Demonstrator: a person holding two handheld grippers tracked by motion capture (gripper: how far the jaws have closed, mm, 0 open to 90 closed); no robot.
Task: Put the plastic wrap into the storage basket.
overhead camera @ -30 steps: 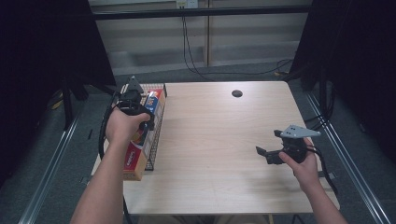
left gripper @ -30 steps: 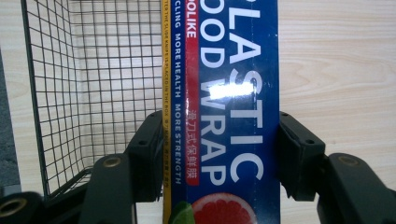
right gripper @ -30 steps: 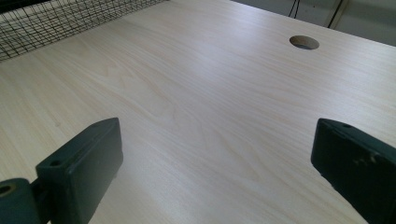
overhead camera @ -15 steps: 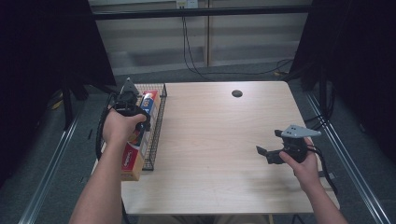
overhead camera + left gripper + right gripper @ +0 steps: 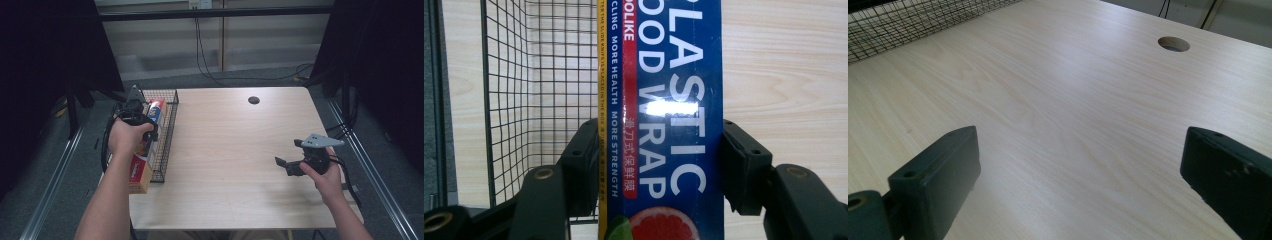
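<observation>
- Box of plastic wrap (image 5: 664, 120) clamped between the jaws of the left gripper (image 5: 659, 155); both pads press its long sides, grip set partway along its length.
- In the high view the box (image 5: 150, 145) sits at the table's left edge, over the long wire basket (image 5: 167, 130). Its far end lies in or just above the basket; whether it rests on the mesh floor I cannot tell. Its near end sticks out past the basket's near end, toward the person.
- Step in hand, as I judge it: moving the box at the basket, either seating it in or lifting it out. Direction not readable from these pictures.
- Next move calls for keeping the box lined up with the basket's long axis so its corners clear the wire walls, and holding the clamp firm until the box is supported or free.
- Look of the box: long, narrow carton, blue face with large white "PLASTIC WRAP" lettering, red strip with white characters, yellow edge, grapefruit picture at the near end. Glossy, with a glare patch mid-face, so it may slide in the pads if tilted.
- Basket mesh (image 5: 544, 75) shows to the left of the box in the left gripper view, bare table (image 5: 784, 75) to its right.
- Right gripper (image 5: 290, 165) hangs over the table's right side, jaws spread wide, nothing between them, well apart from the basket.
- Round cable hole (image 5: 1173, 44) lies near the far edge.
</observation>
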